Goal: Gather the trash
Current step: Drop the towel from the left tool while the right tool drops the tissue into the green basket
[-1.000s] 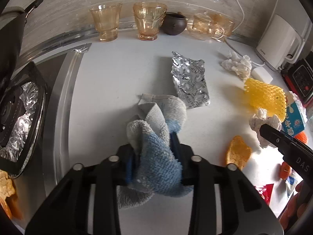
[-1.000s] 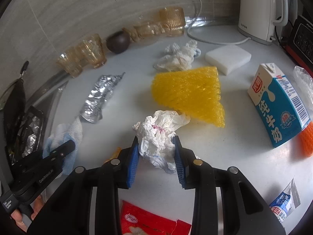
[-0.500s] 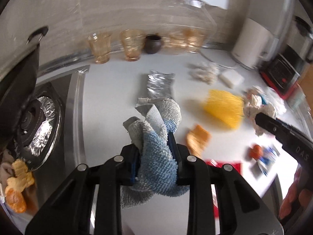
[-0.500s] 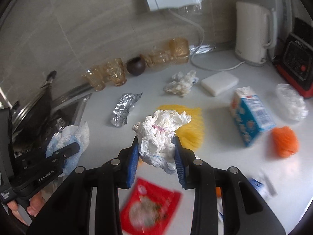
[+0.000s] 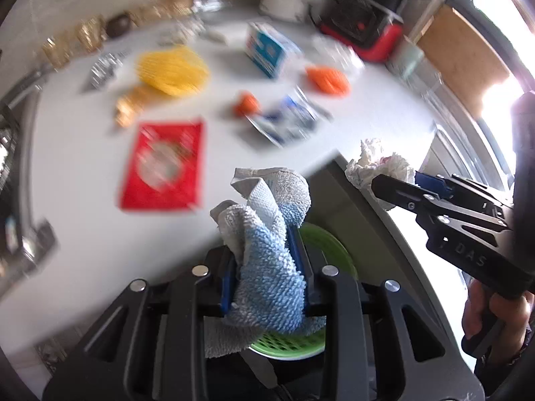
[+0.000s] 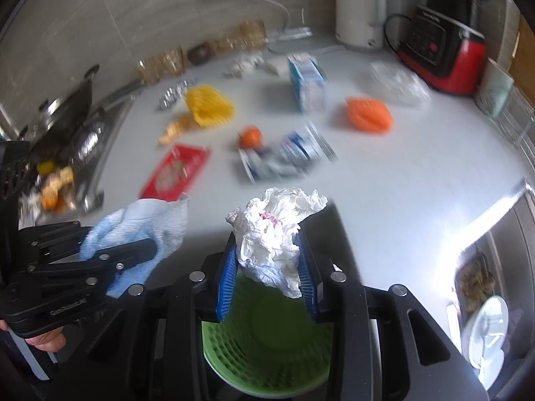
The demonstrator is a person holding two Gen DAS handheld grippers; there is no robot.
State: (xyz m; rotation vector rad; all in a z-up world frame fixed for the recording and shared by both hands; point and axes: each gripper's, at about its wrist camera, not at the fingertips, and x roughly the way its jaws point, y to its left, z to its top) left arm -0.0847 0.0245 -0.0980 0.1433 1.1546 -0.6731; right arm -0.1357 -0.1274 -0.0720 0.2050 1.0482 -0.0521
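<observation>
Grip: your left gripper [image 5: 267, 260] is clenching the cloth [image 5: 267, 234]; right gripper [image 6: 267, 270] is clenching crumpled tissue [image 6: 271, 230].
Risk: you are releasing off-centre, so the tissue is missing the green basket [image 6: 267, 361].

Counter [image 6: 418, 173] layout, right wrist view: kettle [image 6: 359, 8] at back wall, appliance [image 6: 444, 53] to its right. Carton [image 6: 307, 82] mid-counter; net sleeve [image 6: 209, 105] to its left, flat packet [image 6: 175, 175] nearer than that. Small wrappers [image 6: 287, 158] sit right of packet. Basket [image 6: 267, 351] below counter edge, under crumpled tissue [image 6: 274, 234]; cloth [image 6: 140, 234] to tissue's left.
</observation>
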